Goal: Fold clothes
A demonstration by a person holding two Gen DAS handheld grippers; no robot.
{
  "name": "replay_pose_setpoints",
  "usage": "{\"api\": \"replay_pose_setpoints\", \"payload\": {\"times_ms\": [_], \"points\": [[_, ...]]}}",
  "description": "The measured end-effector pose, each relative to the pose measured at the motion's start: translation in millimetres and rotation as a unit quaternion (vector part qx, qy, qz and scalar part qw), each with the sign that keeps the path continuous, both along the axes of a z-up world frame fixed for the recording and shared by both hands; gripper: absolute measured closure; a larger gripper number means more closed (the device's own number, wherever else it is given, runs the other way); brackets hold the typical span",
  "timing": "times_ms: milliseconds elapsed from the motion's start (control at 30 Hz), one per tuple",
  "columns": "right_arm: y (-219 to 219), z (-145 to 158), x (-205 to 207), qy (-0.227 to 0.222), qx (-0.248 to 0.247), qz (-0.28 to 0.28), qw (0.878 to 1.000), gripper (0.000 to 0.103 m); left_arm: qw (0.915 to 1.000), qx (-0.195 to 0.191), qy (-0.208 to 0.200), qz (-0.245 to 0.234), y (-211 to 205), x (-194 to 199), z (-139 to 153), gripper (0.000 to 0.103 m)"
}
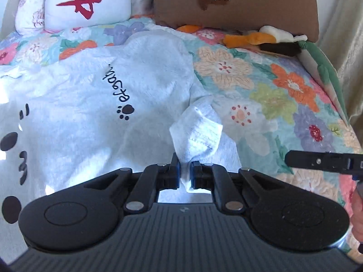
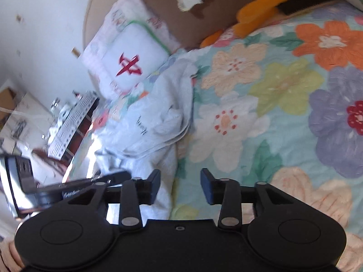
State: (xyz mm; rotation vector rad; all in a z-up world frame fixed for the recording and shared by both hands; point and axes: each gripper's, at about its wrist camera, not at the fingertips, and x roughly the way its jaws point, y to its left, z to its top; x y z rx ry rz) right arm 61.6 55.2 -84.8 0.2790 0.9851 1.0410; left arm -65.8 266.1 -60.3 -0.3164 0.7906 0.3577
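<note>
**Left wrist view: your left tool pinches the white garment's corner**

Left wrist view shows your left tool with its jaws drawn almost together, clamped on a bunched corner of the white garment. That corner rises straight out of the jaws, while the rest of the cloth lies spread on the floral bedspread, reaching away to the left with black lettering and a paw print facing up. You have one garment on the bed. Your right tool stands with its jaws well apart and nothing pressed between the pads; the garment's edge lies below the left finger and the bedspread below the right. Both tools tilt downward toward the bed, side by side, your left one just beside the right. At the head of the bed you have one white pillow with a red mark and one brown cushion
</note>
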Motion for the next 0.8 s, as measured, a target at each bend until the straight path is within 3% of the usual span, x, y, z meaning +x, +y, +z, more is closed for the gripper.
{"api": "replay_pose_setpoints", "payload": {"times_ms": [67, 200, 333, 400, 533, 567, 667, 800], "points": [[8.3, -4.2, -2.8, 0.007, -0.011, 0.003, 1.000, 0.041, 0.9998, 0.016, 0.007, -0.002, -2.8, -2.0, -2.7, 0.095], [14.5, -19.5, 8.5, 0.033, -0.023, -0.040, 0.998, 0.041, 1.0000, 0.003, -0.003, 0.004, -2.8, -12.4, -0.6, 0.095], [4.6, -42.0, 29.7, 0.113, 0.032, -0.058, 0.991, 0.041, 0.9993, 0.034, -0.009, -0.011, -15.9, -13.7, 7.5, 0.095], [-4.5, -54.3, 37.4, 0.154, 0.058, -0.067, 0.984, 0.041, 0.9994, 0.031, -0.010, -0.015, -17.2, -13.9, 9.0, 0.095], [-14.2, -65.6, 40.1, 0.240, 0.043, -0.082, 0.966, 0.041, 0.9972, 0.040, -0.028, -0.058, -21.7, -17.0, 11.9, 0.095], [-14.8, -64.5, 38.8, 0.245, 0.049, -0.082, 0.965, 0.041, 0.9960, 0.057, -0.026, -0.065, -24.9, -17.7, 11.9, 0.095], [-6.9, -58.0, 41.6, 0.238, 0.065, -0.084, 0.965, 0.041, 0.9957, 0.058, -0.025, -0.068, -22.4, -19.6, 11.2, 0.095], [22.6, -54.2, 57.1, 0.236, 0.052, -0.081, 0.967, 0.041, 0.9973, 0.023, -0.036, -0.060, -9.1, -21.9, 9.1, 0.095]]}}
